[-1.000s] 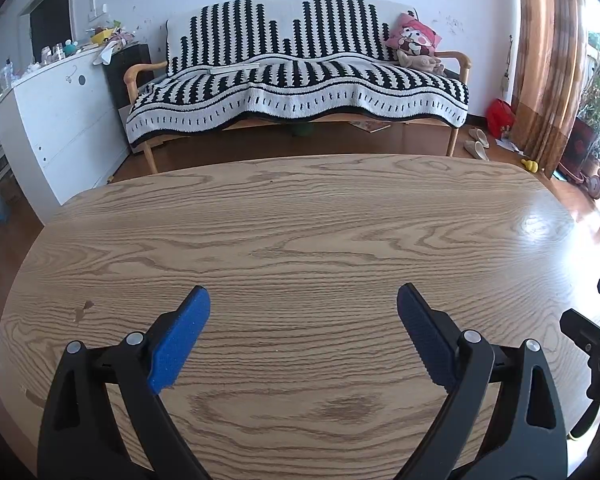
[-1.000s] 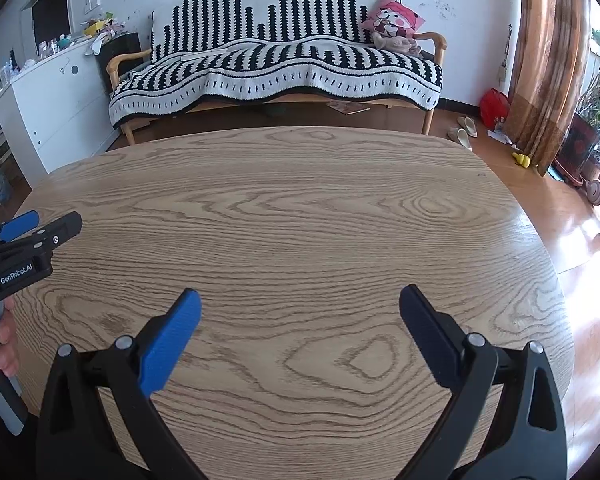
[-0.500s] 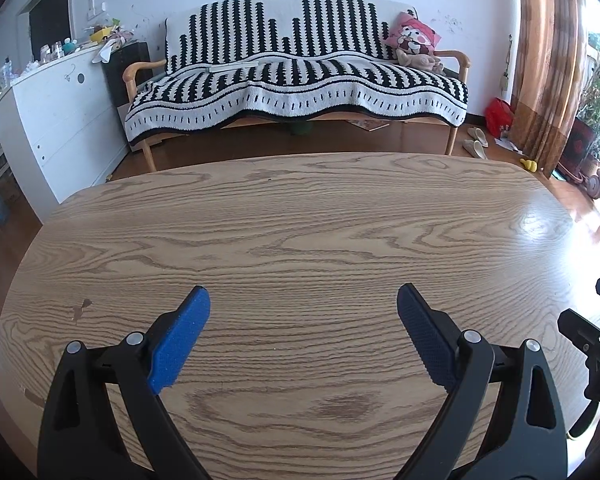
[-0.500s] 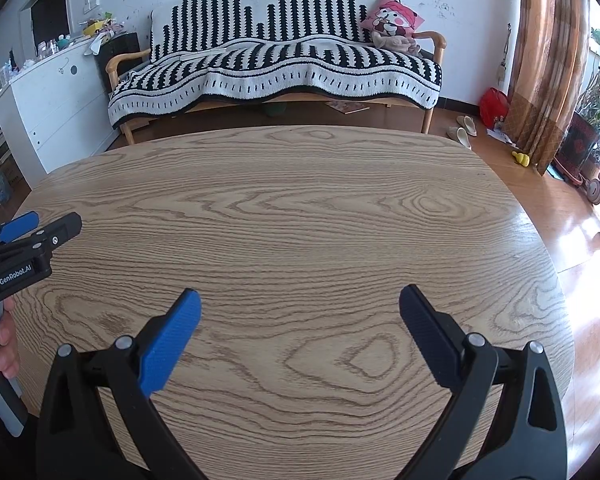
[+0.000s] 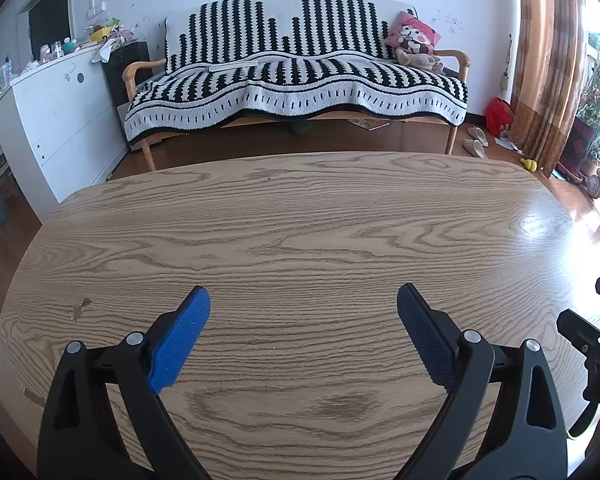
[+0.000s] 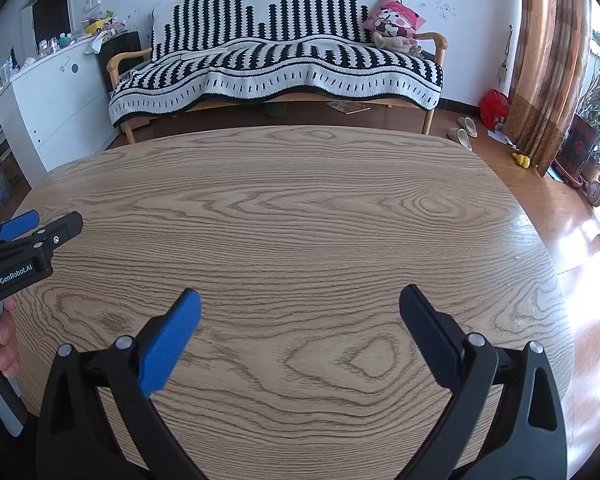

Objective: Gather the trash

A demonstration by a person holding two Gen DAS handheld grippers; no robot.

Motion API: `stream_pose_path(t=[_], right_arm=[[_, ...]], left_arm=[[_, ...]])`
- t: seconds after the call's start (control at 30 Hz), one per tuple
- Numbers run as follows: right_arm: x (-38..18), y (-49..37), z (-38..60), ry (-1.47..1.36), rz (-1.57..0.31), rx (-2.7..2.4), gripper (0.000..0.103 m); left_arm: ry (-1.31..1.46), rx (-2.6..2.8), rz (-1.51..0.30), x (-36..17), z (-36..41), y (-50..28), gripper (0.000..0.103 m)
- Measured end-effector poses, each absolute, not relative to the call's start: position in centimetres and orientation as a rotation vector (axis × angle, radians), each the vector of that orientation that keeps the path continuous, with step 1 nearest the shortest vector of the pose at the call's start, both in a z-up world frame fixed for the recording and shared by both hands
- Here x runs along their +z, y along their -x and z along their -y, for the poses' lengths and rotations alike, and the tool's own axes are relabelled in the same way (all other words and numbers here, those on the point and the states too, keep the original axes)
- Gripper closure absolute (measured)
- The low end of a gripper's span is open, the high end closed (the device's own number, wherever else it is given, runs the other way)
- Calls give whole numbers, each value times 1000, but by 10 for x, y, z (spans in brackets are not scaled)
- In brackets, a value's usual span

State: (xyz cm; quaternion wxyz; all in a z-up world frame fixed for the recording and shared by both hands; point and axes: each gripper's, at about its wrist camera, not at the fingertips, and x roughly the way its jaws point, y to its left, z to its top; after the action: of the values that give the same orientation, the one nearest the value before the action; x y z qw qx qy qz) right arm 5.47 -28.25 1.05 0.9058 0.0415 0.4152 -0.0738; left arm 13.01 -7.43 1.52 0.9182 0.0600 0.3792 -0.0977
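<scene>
**Tongs spread over the bench, trash not found in either view**

Tongs on both sides stand wide apart with nothing between their pads. The left tongs (image 5: 303,312) hover over the wood-grain bench (image 5: 300,220), and the right tongs (image 6: 300,312) hover over the same bench (image 6: 300,208) further toward its right end.

The left wrist view alone shows a small dark chip mark (image 5: 82,306) in the bench surface near the left edge, and only the black tip of the right tongs at its far right border. The right wrist view alone shows the left tongs from the side at its left border, with the lettering "GenRobot.AI" on the body and the person's left hand (image 6: 2,344) wrapped round the grey handle below.

Both views look across to a wooden sofa (image 5: 300,72) under a black-and-white striped throw, a pink cushion (image 5: 414,34) at its right end, a white cabinet (image 5: 56,120) on the left and a brown curtain (image 5: 548,64) on the right.

No trash can be made out on the bench in either view. Small things lie on the floor well beyond the bench by the curtain: pale slippers (image 6: 466,130), a red bag (image 6: 494,108), a yellow object (image 6: 520,159). Whether any of these is trash I cannot tell.
</scene>
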Motion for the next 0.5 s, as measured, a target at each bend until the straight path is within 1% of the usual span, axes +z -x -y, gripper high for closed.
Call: stream_pose_path(t=[0.5], right_arm=[[10, -54, 282, -82, -858, -150, 7]], left_arm=[[-119, -199, -783, 14, 73, -130, 11]])
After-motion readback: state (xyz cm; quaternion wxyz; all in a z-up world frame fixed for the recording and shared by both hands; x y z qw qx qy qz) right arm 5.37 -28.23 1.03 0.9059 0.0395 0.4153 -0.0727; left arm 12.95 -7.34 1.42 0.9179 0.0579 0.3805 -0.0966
